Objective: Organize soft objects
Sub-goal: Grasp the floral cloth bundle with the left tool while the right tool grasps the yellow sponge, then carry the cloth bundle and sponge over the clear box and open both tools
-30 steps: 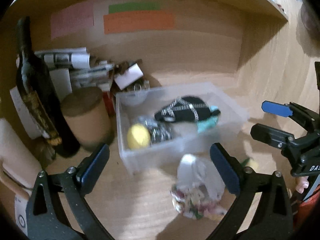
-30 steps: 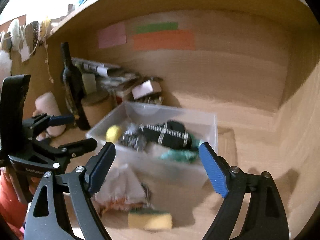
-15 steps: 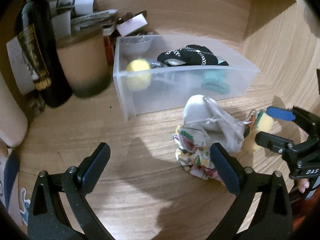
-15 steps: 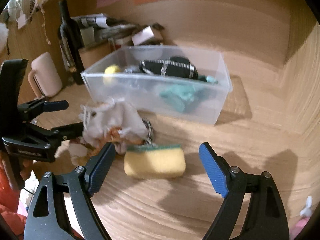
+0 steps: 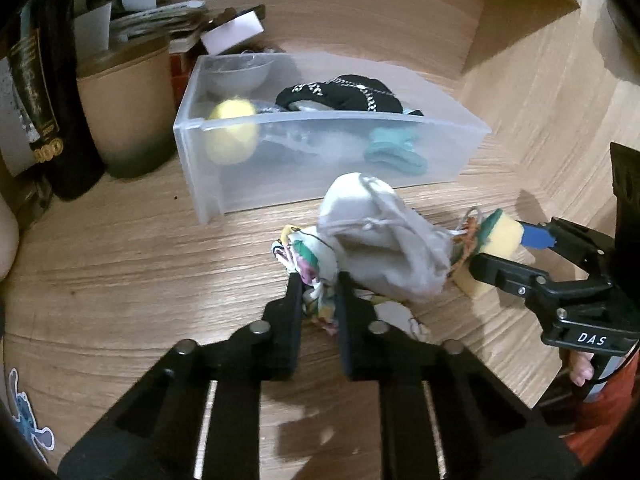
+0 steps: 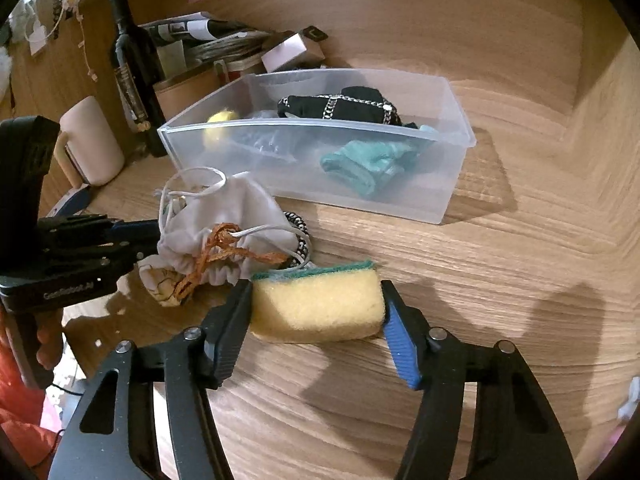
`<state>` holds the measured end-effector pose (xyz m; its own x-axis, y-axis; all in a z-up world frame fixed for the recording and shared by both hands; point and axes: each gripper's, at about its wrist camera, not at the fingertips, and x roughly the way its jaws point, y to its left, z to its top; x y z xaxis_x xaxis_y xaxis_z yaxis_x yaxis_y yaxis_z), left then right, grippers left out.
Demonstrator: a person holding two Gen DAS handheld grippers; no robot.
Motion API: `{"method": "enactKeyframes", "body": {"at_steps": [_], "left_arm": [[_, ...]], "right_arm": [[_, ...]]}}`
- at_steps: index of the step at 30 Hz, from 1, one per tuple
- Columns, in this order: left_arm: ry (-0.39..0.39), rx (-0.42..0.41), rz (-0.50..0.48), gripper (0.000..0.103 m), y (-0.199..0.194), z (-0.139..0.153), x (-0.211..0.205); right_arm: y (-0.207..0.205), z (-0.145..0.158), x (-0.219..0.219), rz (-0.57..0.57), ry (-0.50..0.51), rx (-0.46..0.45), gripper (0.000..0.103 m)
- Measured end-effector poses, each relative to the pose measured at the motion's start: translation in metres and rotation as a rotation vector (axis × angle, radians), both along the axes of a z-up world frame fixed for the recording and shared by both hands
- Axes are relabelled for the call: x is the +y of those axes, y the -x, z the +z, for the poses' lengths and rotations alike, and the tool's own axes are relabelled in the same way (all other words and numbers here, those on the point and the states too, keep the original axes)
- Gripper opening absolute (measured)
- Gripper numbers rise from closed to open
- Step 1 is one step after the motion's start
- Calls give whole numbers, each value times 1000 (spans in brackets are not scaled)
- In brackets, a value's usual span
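A clear plastic bin [image 5: 448, 152] [image 6: 452, 184] holds a black chained item [image 5: 344, 96], a teal cloth [image 6: 368, 164] and a yellow ball [image 5: 232, 136]. In front of it lie a grey drawstring pouch [image 5: 384, 248] [image 6: 224, 216] and a colourful patterned cloth [image 5: 312, 280]. My left gripper [image 5: 318, 280] is shut on the patterned cloth beside the pouch. My right gripper [image 6: 316, 300] is shut on a yellow sponge with a green top [image 6: 316, 304], which also shows in the left wrist view [image 5: 500, 240], resting on the wooden desk.
At the back left stand a dark bottle [image 6: 132, 68], a tan cylinder jar [image 5: 128, 108], a pink mug [image 6: 92, 140] and stacked papers and a small box [image 6: 224, 40]. The wooden desk's back and right walls close in behind the bin.
Both grippers have moved forward and down, and closed: the left onto the patterned cloth, the right onto the sponge. They were open before.
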<state>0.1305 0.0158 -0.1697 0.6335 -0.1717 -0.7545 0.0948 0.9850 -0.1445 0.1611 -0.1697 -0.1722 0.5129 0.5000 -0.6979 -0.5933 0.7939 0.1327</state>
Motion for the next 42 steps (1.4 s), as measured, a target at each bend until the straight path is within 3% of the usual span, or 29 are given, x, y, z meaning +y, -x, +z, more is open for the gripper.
{"method": "enactKeyframes", "body": {"at_steps": [16,26,34,42], "left_arm": [[-42,-171,119,9,13,60,29],[-80,-333,113,9,-1,107,23],[-74,-347,81,9,-35,114,8],[-86,-279,70,9,-80,93,1]], "right_arm": [[-4,53,-21,-76,-90,-146,58],[-3,96,-12,-56,-157,-277,58],[-26,104,6,-51,-167,-299,58],[-66,86,23,-44,-150,-202,58]]}}
